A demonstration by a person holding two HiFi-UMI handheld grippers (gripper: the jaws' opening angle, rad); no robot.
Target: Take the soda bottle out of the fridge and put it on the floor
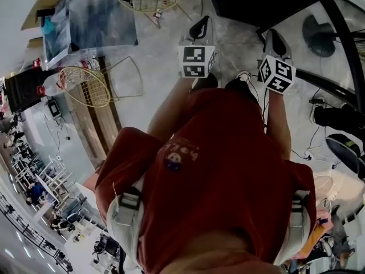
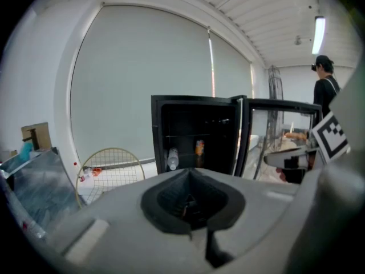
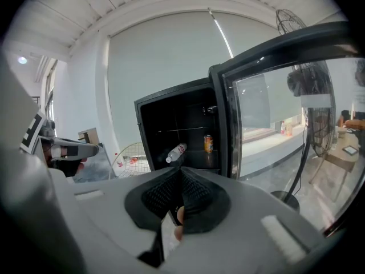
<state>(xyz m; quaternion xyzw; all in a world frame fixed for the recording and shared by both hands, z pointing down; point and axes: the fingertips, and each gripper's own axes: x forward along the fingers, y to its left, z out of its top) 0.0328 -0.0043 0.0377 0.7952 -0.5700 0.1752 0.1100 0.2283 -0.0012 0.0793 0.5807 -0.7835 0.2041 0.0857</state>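
Observation:
A black fridge (image 2: 194,133) stands open ahead of me, its glass door (image 3: 274,101) swung out to the right. On a shelf inside, a clear bottle (image 3: 175,152) with a red label lies tilted, and an orange can (image 3: 209,143) stands to its right. The bottle (image 2: 173,158) and the can (image 2: 199,147) also show in the left gripper view. Both grippers are held out in front of the fridge, well short of it. My left gripper (image 2: 190,172) is shut with nothing in it. My right gripper (image 3: 181,170) is shut and empty too. In the head view the left gripper (image 1: 199,27) and the right gripper (image 1: 275,41) sit side by side.
A gold wire chair (image 2: 111,170) stands left of the fridge, and a clear box (image 1: 91,21) lies farther left. To the right of the door are a fan on a stand (image 3: 299,79) and cables (image 1: 319,153) on the floor. A person (image 2: 325,90) stands at the far right.

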